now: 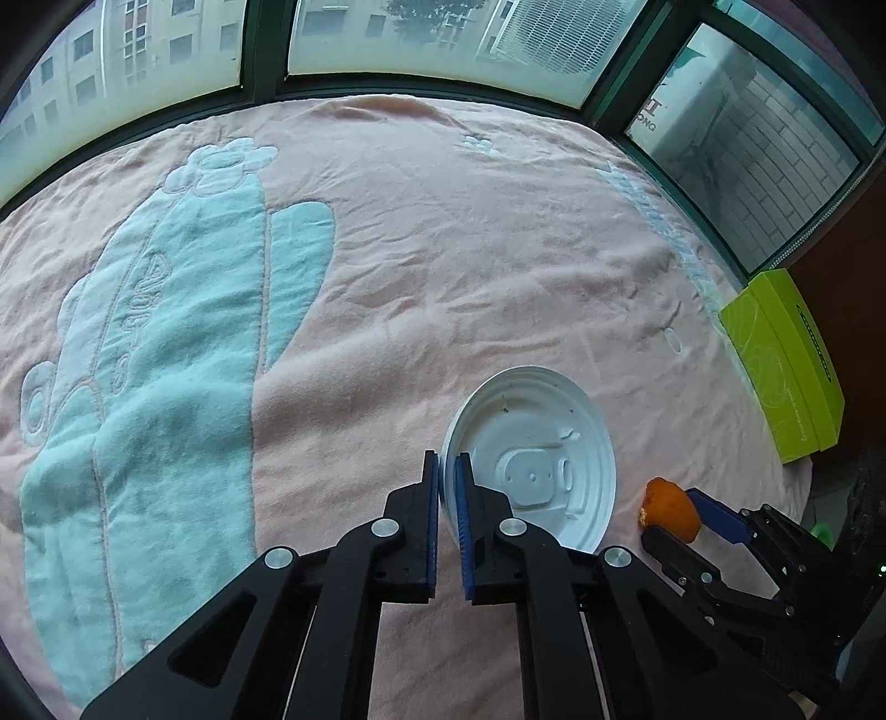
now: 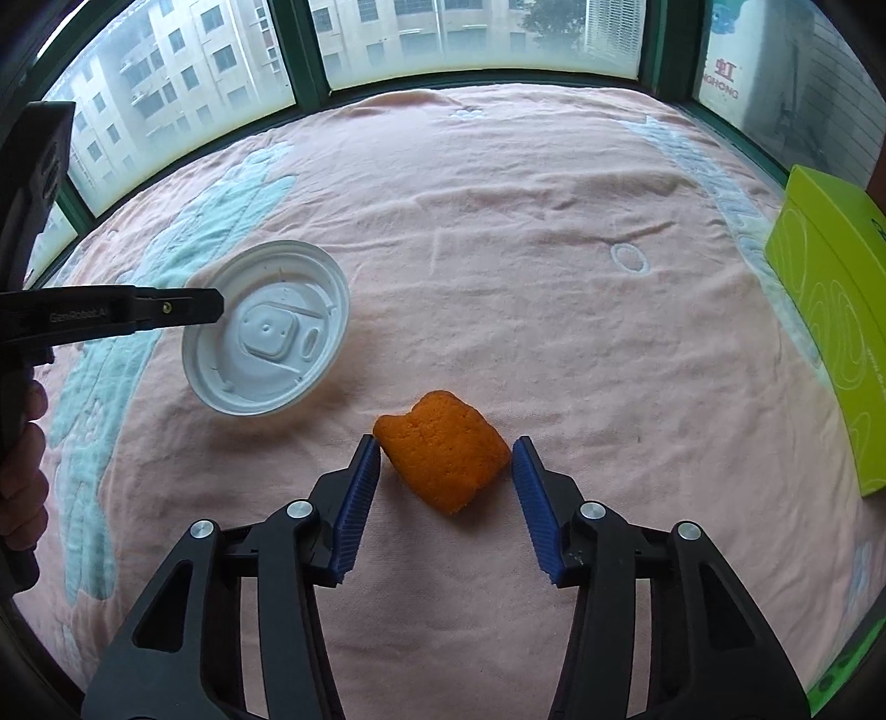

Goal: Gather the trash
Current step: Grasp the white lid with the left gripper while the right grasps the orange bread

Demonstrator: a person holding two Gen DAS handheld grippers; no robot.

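We note the left gripper [image 1: 447,462] clamped on the near rim of a white plastic cup lid [image 1: 540,454], which sits tilted on the pink blanket [image 1: 415,249]. The right gripper [image 2: 446,448] straddles an orange peel [image 2: 443,451] — the left pad touches its edge, the right pad stands just clear, so nothing is gripped. Peel and lid lie near each other. A lime-green box [image 2: 825,332] rests at the blanket's right edge — windows [image 2: 421,33] behind.
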